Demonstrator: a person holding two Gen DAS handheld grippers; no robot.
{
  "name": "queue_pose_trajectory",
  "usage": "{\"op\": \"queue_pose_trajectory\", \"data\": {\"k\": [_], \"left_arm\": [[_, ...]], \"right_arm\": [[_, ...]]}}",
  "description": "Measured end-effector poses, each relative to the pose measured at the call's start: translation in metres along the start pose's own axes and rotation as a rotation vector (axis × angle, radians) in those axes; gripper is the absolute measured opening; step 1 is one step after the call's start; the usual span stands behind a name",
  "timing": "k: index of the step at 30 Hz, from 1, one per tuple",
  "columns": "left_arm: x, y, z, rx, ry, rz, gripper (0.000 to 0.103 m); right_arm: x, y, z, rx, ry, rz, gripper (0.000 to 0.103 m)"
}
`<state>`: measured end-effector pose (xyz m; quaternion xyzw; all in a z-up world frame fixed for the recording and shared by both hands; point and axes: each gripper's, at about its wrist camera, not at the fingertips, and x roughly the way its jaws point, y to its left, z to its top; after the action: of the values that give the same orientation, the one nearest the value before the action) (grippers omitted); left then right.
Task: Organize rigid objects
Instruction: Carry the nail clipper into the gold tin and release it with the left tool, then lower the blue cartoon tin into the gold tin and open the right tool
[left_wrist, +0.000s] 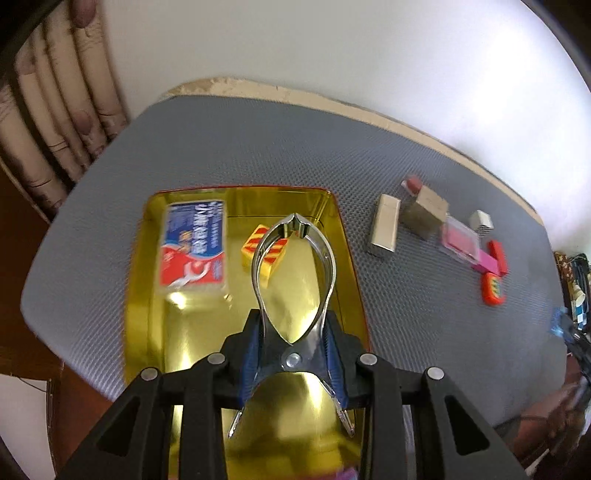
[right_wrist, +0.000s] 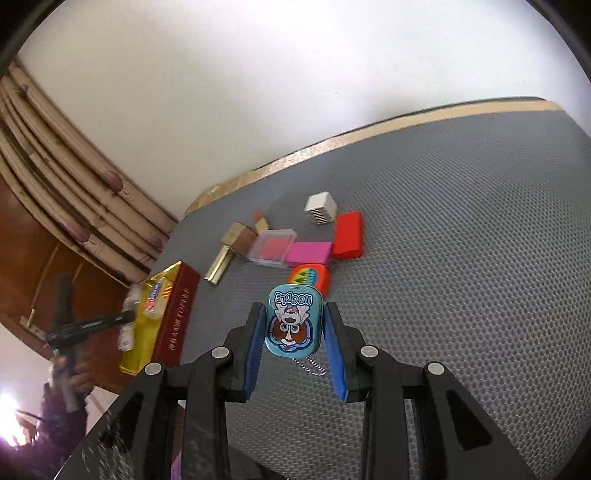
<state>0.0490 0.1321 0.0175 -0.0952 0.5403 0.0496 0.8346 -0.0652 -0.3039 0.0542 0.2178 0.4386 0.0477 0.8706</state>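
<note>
My left gripper is shut on silver metal nippers and holds them over the open gold-lined tin box. In the box lie a red-blue packet and a yellow-red striped block. My right gripper is shut on a blue "NOODLE" tin with a small chain, held above the grey mat. The box also shows in the right wrist view, at the left, with its red outer wall.
On the grey mat lies a cluster: a gold case, a lipstick, a brown box, a pink compact, a white striped cube, a red block, a magenta block, an orange tin. The table edge runs behind.
</note>
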Motion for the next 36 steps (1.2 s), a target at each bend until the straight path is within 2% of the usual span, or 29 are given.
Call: {"op": "queue_pose_trajectory", "data": {"k": [5, 10, 11, 14, 16, 17, 19, 20, 23, 27, 30, 34, 36], "left_arm": [[0.038, -0.010, 0.019, -0.001, 0.038, -0.002, 0.033], [0.057, -0.022, 0.030, 0.034, 0.054, 0.037, 0.034], [0.058, -0.025, 0.032, 0.052, 0.051, 0.040, 0.037], [0.057, -0.029, 0.034, 0.091, 0.033, 0.074, 0.038], [0.045, -0.027, 0.032, 0.058, -0.015, 0.080, 0.038], [0.031, -0.021, 0.029, 0.017, -0.070, 0.065, 0.038], [0.011, -0.012, 0.023, -0.023, -0.131, 0.023, 0.043], [0.002, -0.008, 0.020, -0.031, -0.143, -0.015, 0.046], [-0.015, 0.003, 0.016, -0.042, -0.151, -0.086, 0.047], [-0.054, 0.024, -0.009, -0.124, -0.247, -0.034, 0.047], [-0.079, 0.040, -0.043, -0.195, -0.283, 0.135, 0.047], [-0.097, 0.055, -0.097, -0.281, -0.310, 0.263, 0.047], [-0.099, 0.064, -0.116, -0.295, -0.309, 0.293, 0.047]], "right_arm": [[0.000, 0.006, 0.002, -0.005, 0.006, 0.009, 0.029], [0.005, 0.011, 0.001, -0.011, 0.023, 0.016, 0.029], [0.007, 0.013, 0.000, -0.015, 0.027, 0.015, 0.029], [0.012, 0.023, -0.002, -0.028, 0.040, 0.027, 0.029], [0.014, 0.031, -0.003, -0.040, 0.047, 0.041, 0.029], [0.014, 0.035, -0.003, -0.046, 0.050, 0.051, 0.029], [0.017, 0.051, -0.003, -0.072, 0.060, 0.074, 0.029], [0.019, 0.058, -0.002, -0.084, 0.065, 0.085, 0.029], [0.025, 0.087, 0.001, -0.126, 0.081, 0.132, 0.029], [0.039, 0.135, 0.004, -0.187, 0.114, 0.216, 0.029], [0.061, 0.180, 0.003, -0.238, 0.168, 0.287, 0.029], [0.110, 0.229, -0.005, -0.283, 0.276, 0.338, 0.029], [0.142, 0.250, -0.012, -0.289, 0.349, 0.355, 0.029]]}}
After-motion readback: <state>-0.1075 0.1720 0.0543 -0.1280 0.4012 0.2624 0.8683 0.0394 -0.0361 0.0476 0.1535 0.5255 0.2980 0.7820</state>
